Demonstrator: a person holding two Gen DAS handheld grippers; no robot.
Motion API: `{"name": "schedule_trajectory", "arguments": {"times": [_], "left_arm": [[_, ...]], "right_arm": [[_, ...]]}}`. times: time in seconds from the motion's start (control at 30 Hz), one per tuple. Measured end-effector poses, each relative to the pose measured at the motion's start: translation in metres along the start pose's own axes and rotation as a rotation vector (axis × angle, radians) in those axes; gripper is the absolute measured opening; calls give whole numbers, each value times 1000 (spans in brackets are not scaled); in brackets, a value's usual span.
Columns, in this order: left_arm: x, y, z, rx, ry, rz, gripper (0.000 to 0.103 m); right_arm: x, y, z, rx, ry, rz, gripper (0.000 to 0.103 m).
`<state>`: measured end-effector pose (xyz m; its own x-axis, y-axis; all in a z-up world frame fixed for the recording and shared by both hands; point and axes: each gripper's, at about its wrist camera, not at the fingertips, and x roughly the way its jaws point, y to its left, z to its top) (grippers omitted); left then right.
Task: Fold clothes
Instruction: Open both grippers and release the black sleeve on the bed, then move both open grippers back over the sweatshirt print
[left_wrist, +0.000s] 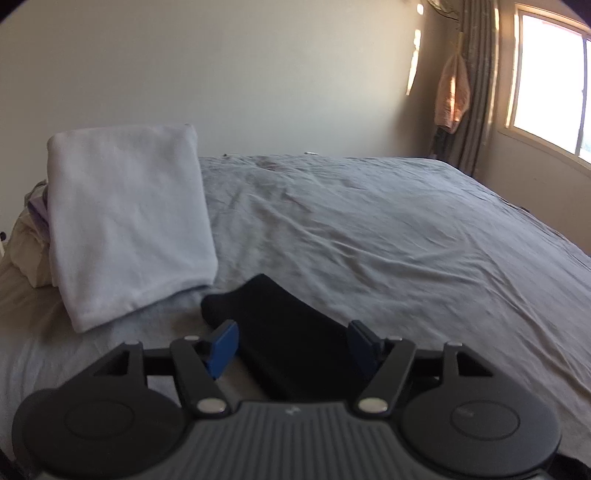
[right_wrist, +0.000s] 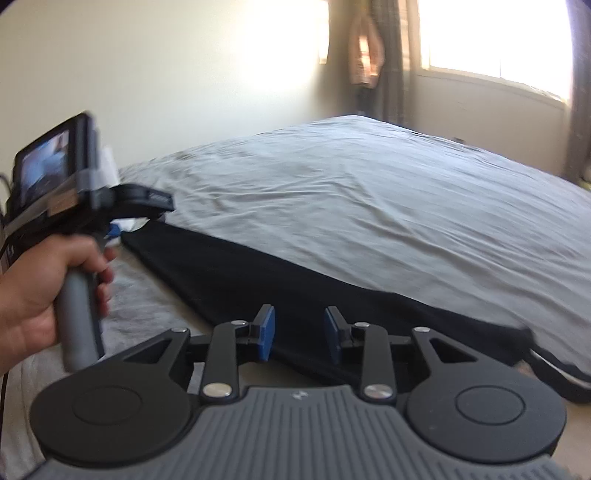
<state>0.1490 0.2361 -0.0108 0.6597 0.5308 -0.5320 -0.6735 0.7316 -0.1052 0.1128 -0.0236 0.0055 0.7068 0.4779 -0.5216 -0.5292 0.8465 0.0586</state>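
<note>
Black garment (left_wrist: 280, 332) lies in a long folded strip near the edge of the bed (left_wrist: 388, 229), with both grippers spread wide and holding nothing.

From the left wrist view, the left gripper (left_wrist: 293, 341) hovers over one end of the dark strip, its blue pads (left_wrist: 225, 347) apart on either side of it; a folded pale blanket (left_wrist: 125, 221) lies just beside that end. From the right wrist view, the right gripper (right_wrist: 299, 334) hangs above the garment's (right_wrist: 295, 288) middle stretch, jaws parted, while the person's hand (right_wrist: 48, 288) holds the left tool's handle (right_wrist: 79, 317) at the strip's far end.
</note>
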Motion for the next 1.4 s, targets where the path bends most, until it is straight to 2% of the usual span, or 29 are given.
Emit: {"name": "schedule_trajectory", "arguments": {"times": [0.13, 0.33, 0.5, 0.63, 0.8, 0.87, 0.97, 1.07, 1.27, 1.4], "left_arm": [[-30, -14, -14, 72, 32, -91, 80], [-73, -22, -37, 165, 95, -211, 87], [-104, -28, -56, 232, 139, -319, 92], [-125, -37, -72, 275, 180, -424, 95], [-149, -54, -95, 373, 178, -530, 99], [-152, -59, -102, 386, 184, -556, 100], [-150, -68, -112, 397, 207, -570, 101], [-144, -78, -120, 405, 250, -589, 101], [-136, -95, -131, 442, 295, -622, 101], [-135, -104, -140, 498, 315, -633, 101]], "right_arm": [[-39, -28, -10, 65, -6, -114, 38], [-99, -61, -34, 151, -9, -258, 48], [-141, -81, -59, 211, -32, -405, 66], [-161, -104, -83, 323, -10, -486, 68], [-185, -141, -111, 478, 43, -562, 70], [-194, -161, -120, 582, 50, -582, 70], [-214, -189, -137, 763, 1, -571, 71], [-227, -217, -155, 903, -27, -604, 71], [-241, -258, -183, 1033, -54, -745, 71], [-245, -276, -196, 1081, -87, -794, 71]]}}
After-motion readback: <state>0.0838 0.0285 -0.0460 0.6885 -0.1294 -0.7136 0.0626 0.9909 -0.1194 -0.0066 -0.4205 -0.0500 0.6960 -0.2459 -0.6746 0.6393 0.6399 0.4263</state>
